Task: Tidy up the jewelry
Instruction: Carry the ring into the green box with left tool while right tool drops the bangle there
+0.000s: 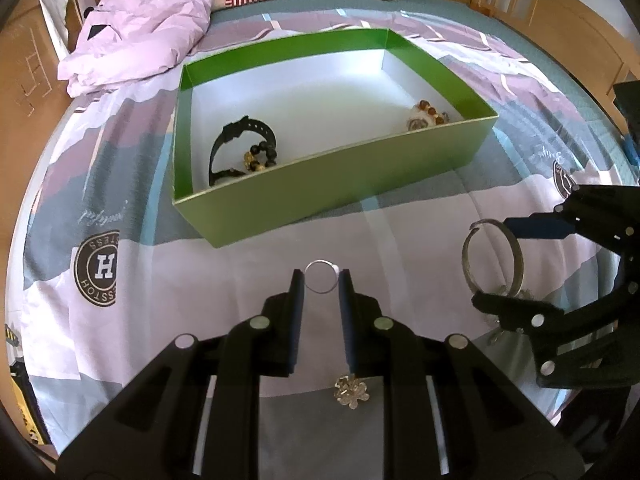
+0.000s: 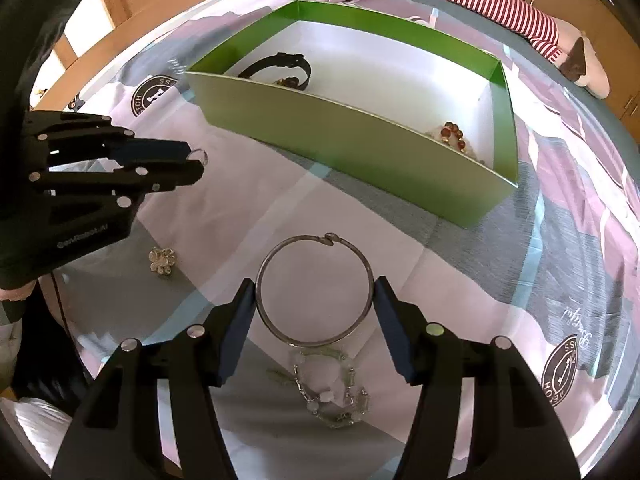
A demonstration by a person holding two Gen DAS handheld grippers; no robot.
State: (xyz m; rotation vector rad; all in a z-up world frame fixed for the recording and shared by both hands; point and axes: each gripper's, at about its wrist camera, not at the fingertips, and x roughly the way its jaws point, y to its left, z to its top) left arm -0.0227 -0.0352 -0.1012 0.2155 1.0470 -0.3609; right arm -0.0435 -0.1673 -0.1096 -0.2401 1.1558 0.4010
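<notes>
A bed covered by a patchwork-print sheet (image 1: 168,280) in lilac, grey and white fills both views, with a rumpled lilac quilt (image 1: 148,28) at its far side. The left gripper (image 1: 321,278) points steeply downward, its two blue-padded fingers closed on a thin silver ring (image 1: 321,276) held upright between the tips. The right gripper (image 2: 315,294) is tilted likewise; its jaws stand wider, each pad pressing the rim of a round, dull-metal bangle (image 2: 314,288) with an overlapping clasp at its far edge. Beneath the right gripper lies a pale green beaded bracelet (image 2: 330,392); a small flower-shaped crystal ornament (image 1: 351,391) lies below the left gripper. Beyond both grippers sits an open rectangular box (image 1: 340,184), green cardboard outside and white within. It contains a black strap watch (image 1: 240,140), a black-and-gold bead bracelet (image 1: 260,158), and, at the opposite end, an amber-beaded bracelet (image 1: 428,114).
</notes>
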